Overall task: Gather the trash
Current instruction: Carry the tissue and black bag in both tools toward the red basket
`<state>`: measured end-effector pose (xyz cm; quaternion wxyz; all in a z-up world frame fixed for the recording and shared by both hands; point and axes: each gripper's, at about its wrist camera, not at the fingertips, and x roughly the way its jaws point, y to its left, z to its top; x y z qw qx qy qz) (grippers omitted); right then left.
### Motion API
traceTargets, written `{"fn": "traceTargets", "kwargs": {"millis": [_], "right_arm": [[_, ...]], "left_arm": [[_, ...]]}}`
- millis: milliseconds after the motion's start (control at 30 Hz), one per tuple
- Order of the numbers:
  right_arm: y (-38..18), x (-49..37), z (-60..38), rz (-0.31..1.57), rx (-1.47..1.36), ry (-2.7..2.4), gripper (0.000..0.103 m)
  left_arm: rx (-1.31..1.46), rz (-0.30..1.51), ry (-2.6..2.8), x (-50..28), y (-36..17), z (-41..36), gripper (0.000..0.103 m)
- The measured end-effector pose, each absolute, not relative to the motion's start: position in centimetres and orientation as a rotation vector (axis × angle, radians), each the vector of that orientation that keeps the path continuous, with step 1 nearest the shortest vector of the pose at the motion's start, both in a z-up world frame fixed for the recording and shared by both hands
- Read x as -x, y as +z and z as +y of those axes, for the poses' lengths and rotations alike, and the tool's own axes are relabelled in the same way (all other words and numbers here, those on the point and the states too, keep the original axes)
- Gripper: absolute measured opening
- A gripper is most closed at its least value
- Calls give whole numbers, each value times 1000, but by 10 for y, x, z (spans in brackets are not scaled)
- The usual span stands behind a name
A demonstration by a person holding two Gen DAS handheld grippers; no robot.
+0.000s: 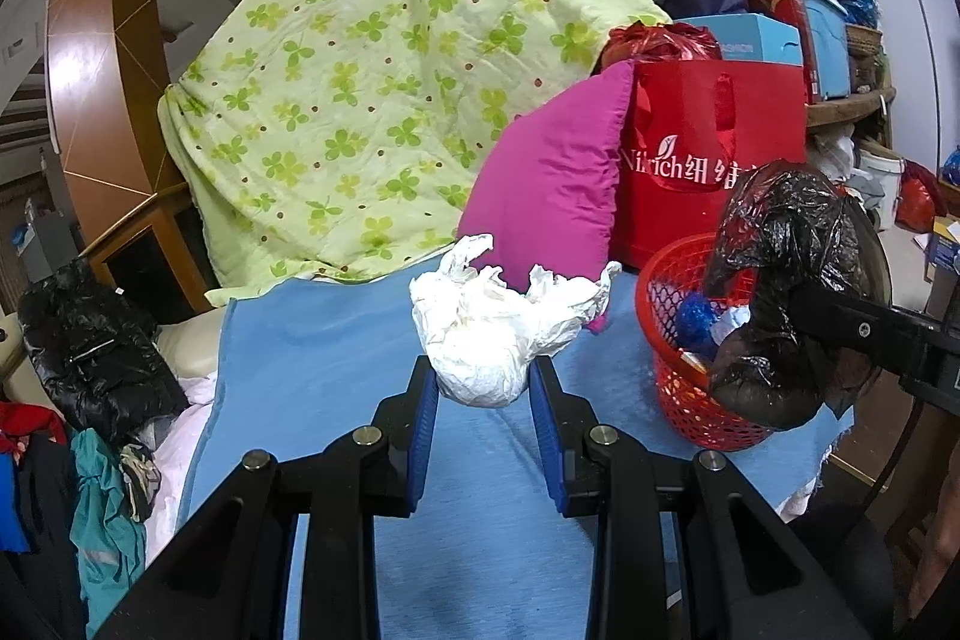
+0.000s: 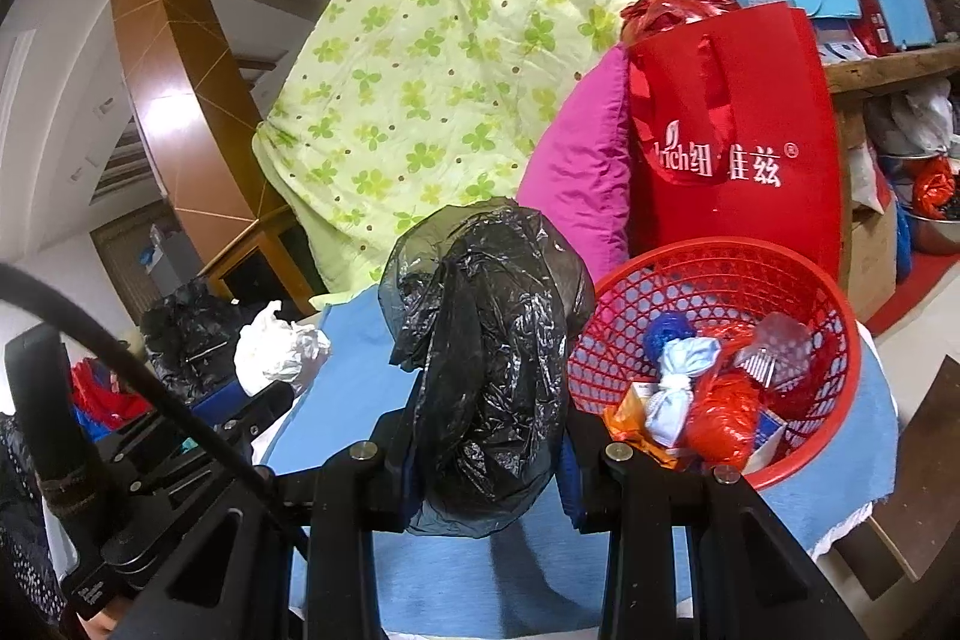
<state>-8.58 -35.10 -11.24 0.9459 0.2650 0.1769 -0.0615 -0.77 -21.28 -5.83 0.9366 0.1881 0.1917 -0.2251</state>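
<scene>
My left gripper (image 1: 483, 388) is shut on a crumpled white paper wad (image 1: 492, 322), held above the blue cloth (image 1: 336, 370). A bunched black plastic bag (image 2: 486, 340) sits squeezed between the blue pads of my right gripper (image 2: 486, 454), just left of the red mesh basket (image 2: 720, 274). In the left wrist view the same black bag (image 1: 780, 292) hangs in front of the basket (image 1: 672, 292), hiding part of its rim. The basket holds several scraps, among them a blue ball, a pale wrapper and red plastic. The white wad (image 2: 276, 346) also shows at the left of the right wrist view.
Behind the cloth lean a green clover quilt (image 1: 384, 70), a pink pillow (image 1: 552, 184) and a red tote bag (image 1: 720, 160). Stacked boxes fill shelves at the right. A black jacket (image 1: 90, 346) and loose clothes lie at the left.
</scene>
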Motion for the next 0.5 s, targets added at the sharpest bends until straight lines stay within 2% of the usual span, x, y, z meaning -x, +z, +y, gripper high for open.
{"fn": "traceTargets", "kwargs": {"millis": [500], "right_arm": [[-114, 111, -384, 319, -593, -194, 38]], "left_arm": [[-432, 369, -518, 23, -57, -244, 33]]}}
